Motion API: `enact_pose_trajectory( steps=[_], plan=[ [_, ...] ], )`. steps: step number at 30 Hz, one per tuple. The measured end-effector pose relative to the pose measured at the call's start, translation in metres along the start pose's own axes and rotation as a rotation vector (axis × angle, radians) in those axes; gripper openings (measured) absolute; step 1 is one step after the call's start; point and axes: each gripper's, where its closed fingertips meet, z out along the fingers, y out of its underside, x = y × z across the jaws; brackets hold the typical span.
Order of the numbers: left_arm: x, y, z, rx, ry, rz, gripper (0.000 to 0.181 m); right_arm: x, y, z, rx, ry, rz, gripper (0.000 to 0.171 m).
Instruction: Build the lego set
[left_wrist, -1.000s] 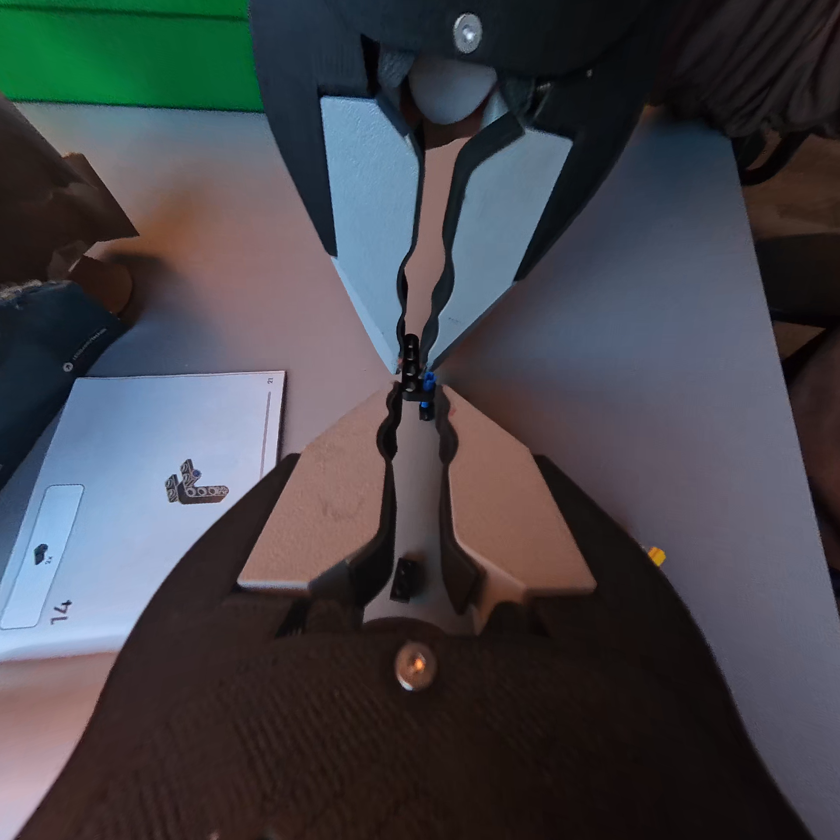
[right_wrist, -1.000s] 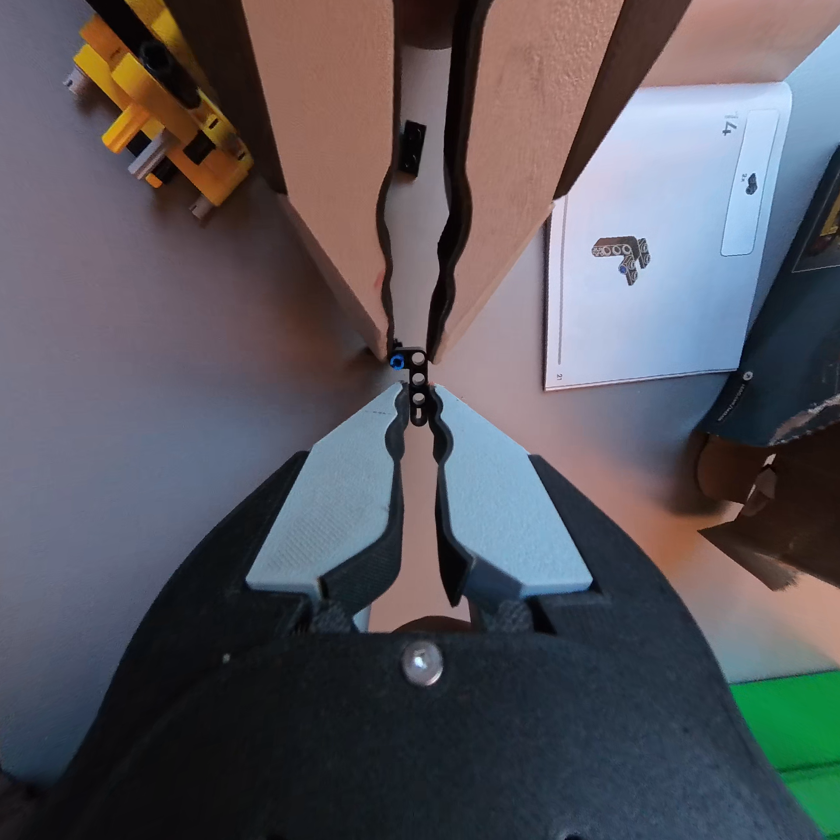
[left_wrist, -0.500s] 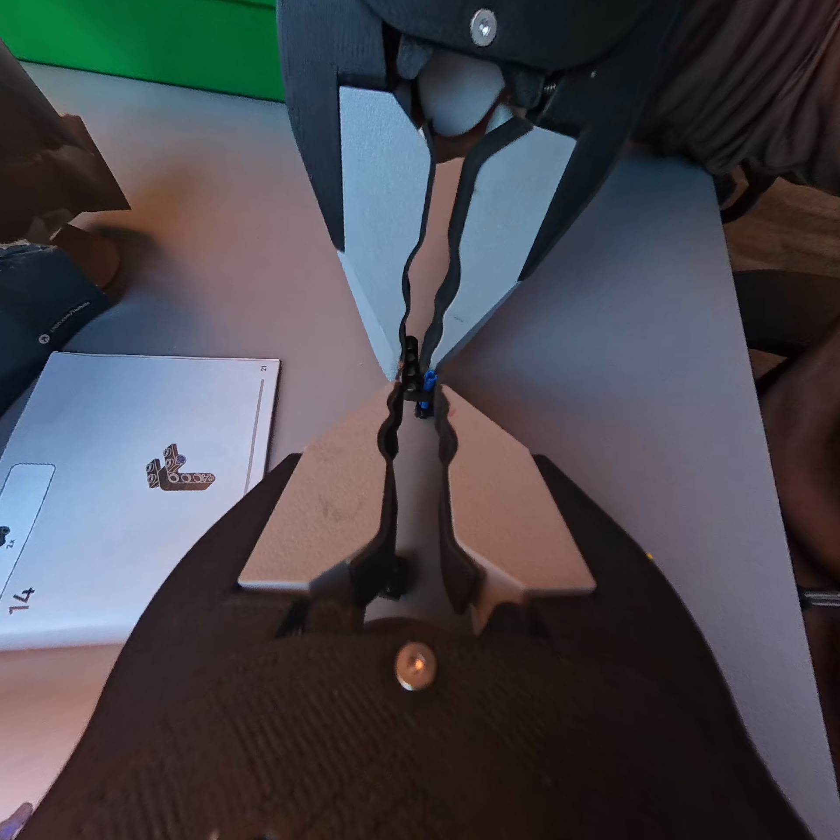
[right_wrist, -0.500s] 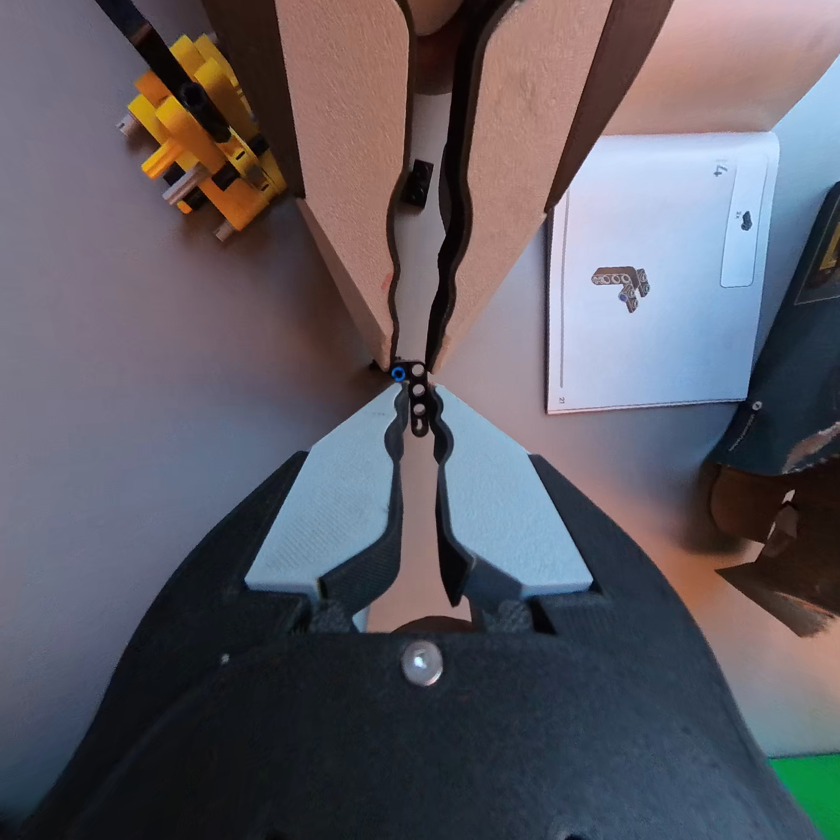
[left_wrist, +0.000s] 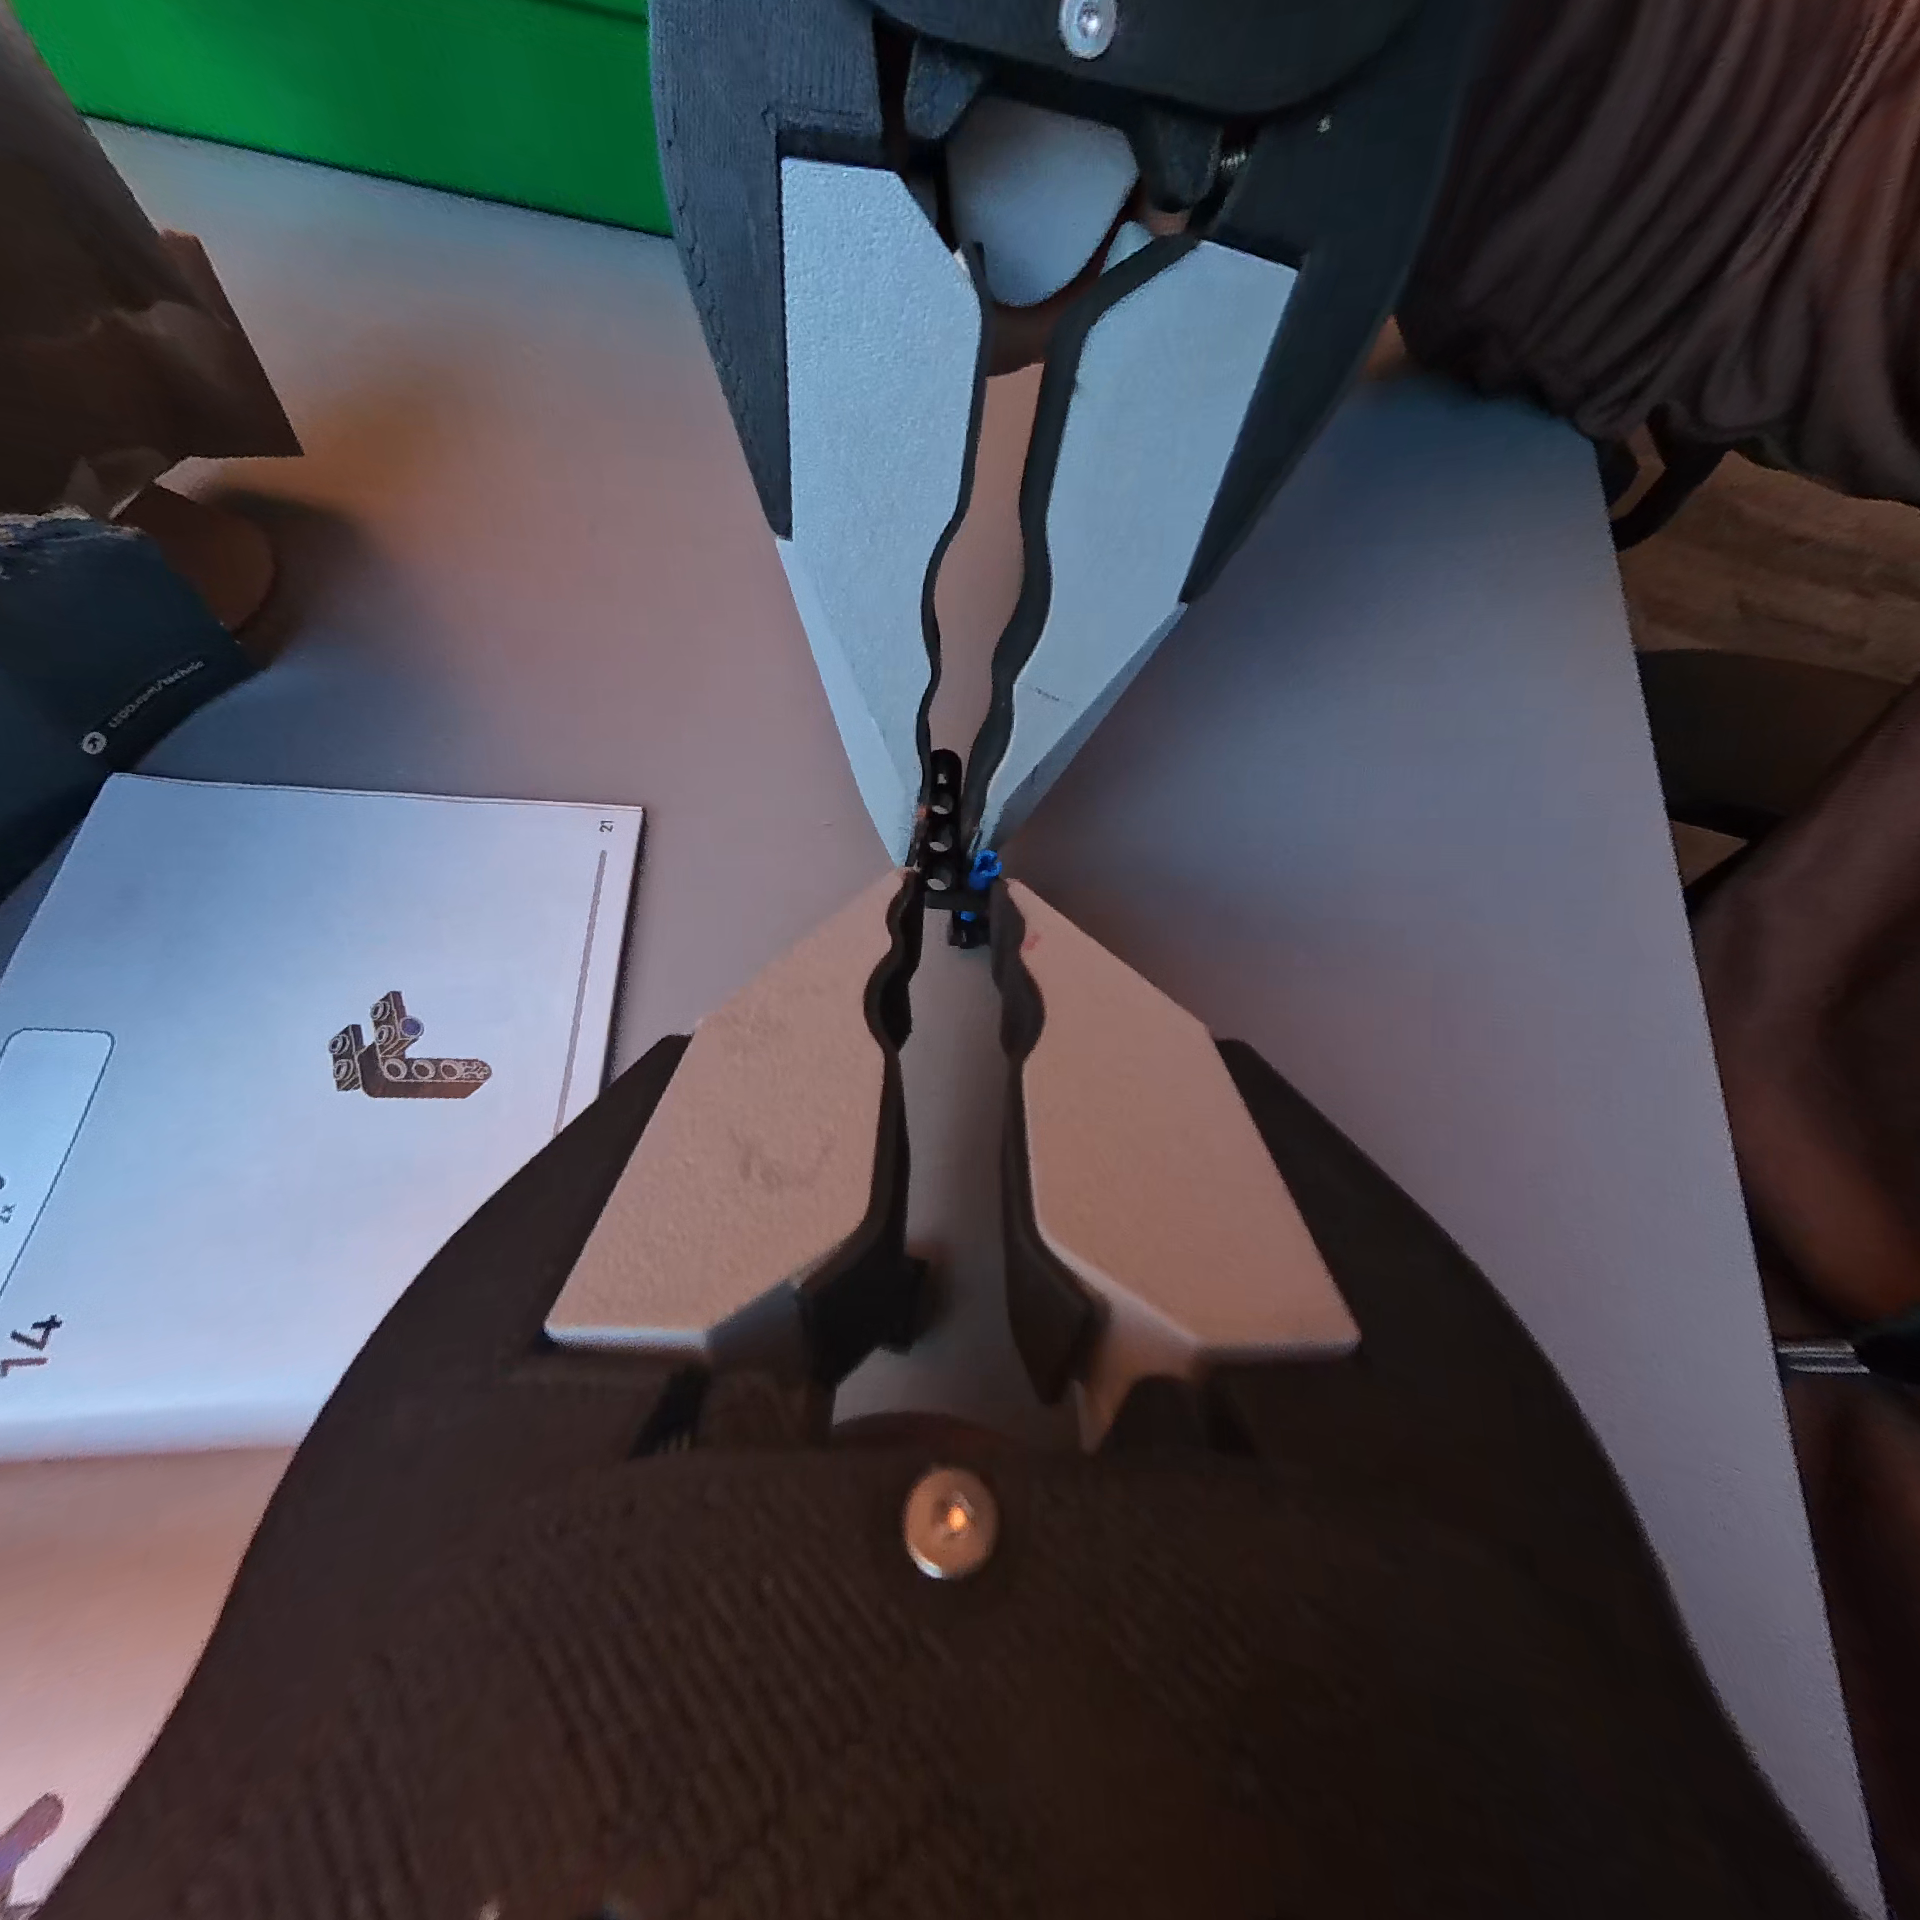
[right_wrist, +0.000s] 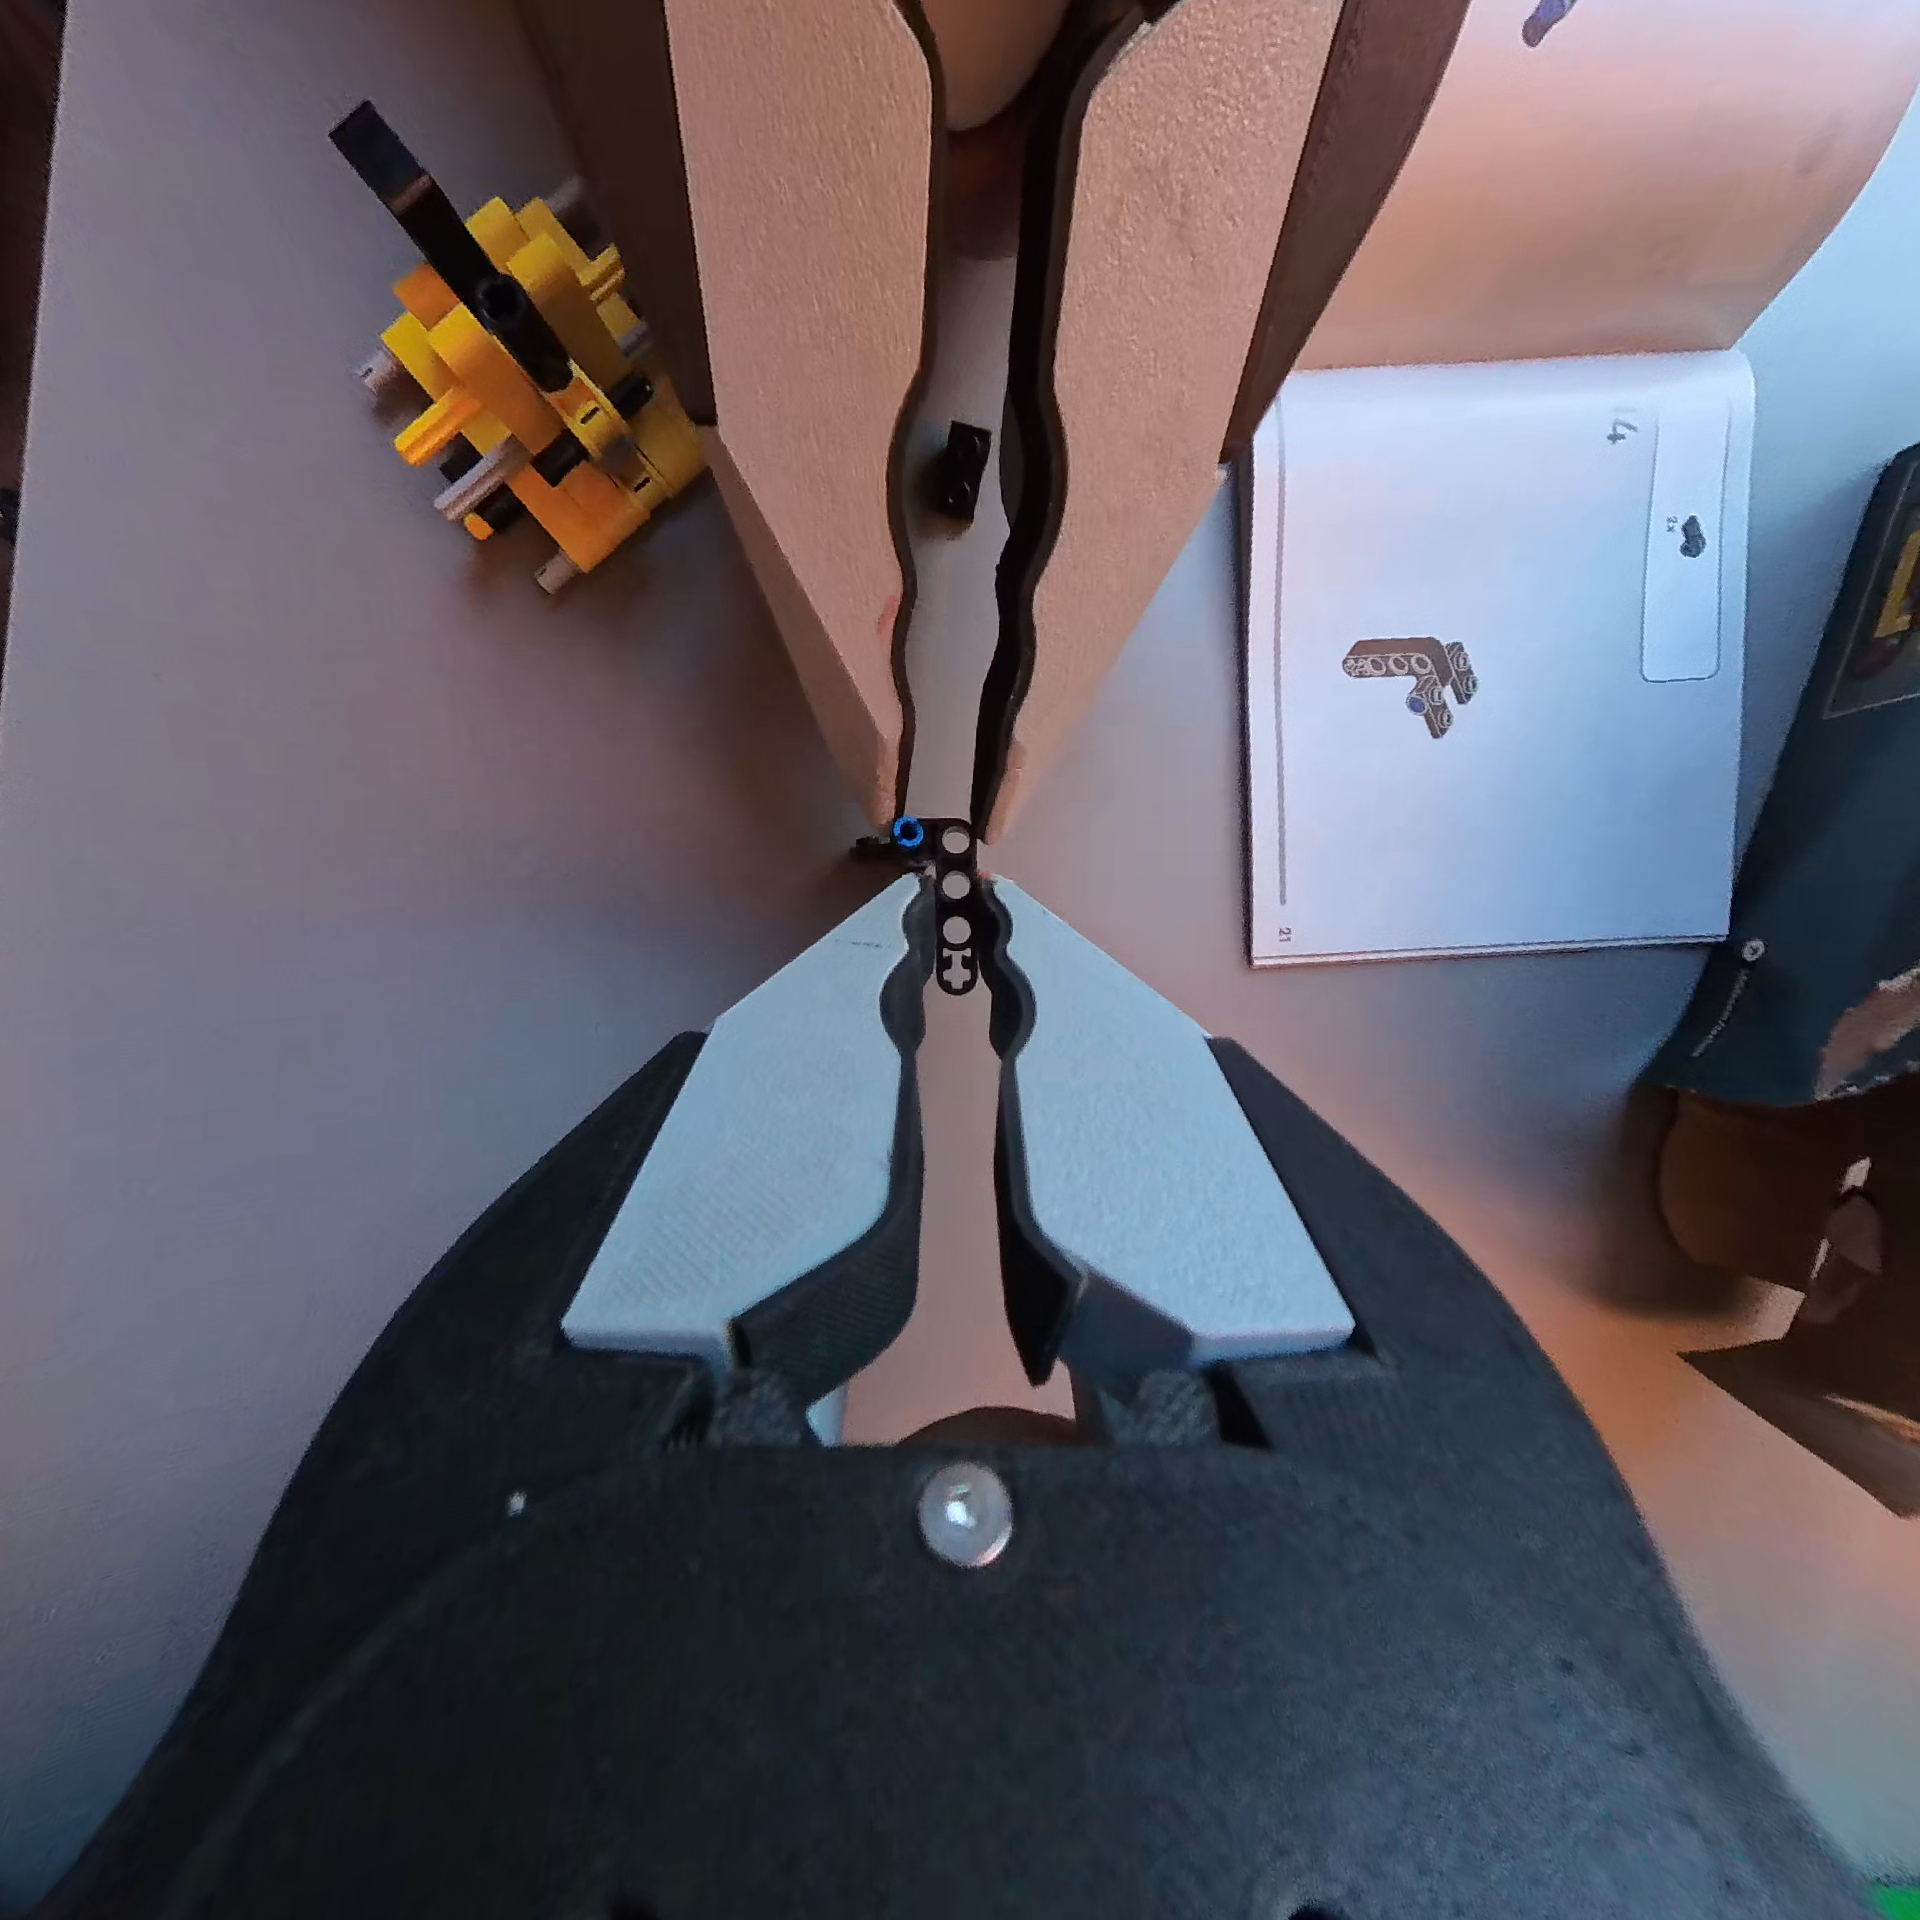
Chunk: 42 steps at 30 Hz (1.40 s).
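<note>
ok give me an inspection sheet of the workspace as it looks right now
Surface: grey table, bare between items.
Job's things: black L-shaped beam with blue pin, held in the air; yellow assembly and small black piece on the table; instruction booklet open.
Clutter: dark torn box beside the booklet.
Grippers: right gripper shut on the beam's long arm; left gripper shut at its corner end.
Cables: nothing seen.
Surroundings: green surface past the table's edge.

Grey table with yellow lego assembly, instruction booklet, small black piece.
</note>
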Motion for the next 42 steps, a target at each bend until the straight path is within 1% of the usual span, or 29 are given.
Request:
enact_pose_trajectory(
  steps=[2,4,8,11,13,19,34,36,42],
  plan=[
    [-0.0003,0.0008,0.0004,-0.006,0.002,-0.006,0.009,-0.0004,0.001,0.0008,0.005,-0.014,0.013,0.004],
    [-0.0023,0.0034,0.0006,-0.021,-0.008,-0.003,0.0,-0.0006,0.0038,0.0017,-0.009,-0.018,0.02,0.004],
    [0.0001,0.0004,0.0005,-0.005,0.006,-0.003,0.0,0.0008,0.004,0.0013,-0.012,-0.008,0.021,0.004],
    [0.0042,0.0002,0.0011,-0.008,0.031,-0.019,0.013,0.0014,0.0055,0.0016,-0.019,-0.004,0.02,0.004],
    [0.0027,0.0,0.0008,-0.01,0.021,-0.016,0.017,0.0003,0.0025,0.001,-0.003,-0.01,0.02,0.004],
    [0.0023,-0.0011,0.0022,-0.008,0.008,0.0,0.013,-0.002,-0.0017,0.0,0.004,-0.006,0.001,0.004],
    [0.0013,0.0025,0.0065,-0.036,0.011,-0.005,0.013,-0.0011,0.0038,0.0033,-0.036,0.002,-0.006,0.004],
    [0.0017,0.0023,0.0063,-0.034,0.018,-0.007,0.015,-0.0002,0.0047,0.0032,-0.043,0.008,-0.009,0.004],
    [0.0001,0.0018,0.0064,-0.033,0.004,0.009,0.012,0.0001,0.0053,0.0032,-0.051,0.012,-0.012,0.004]
  ],
)
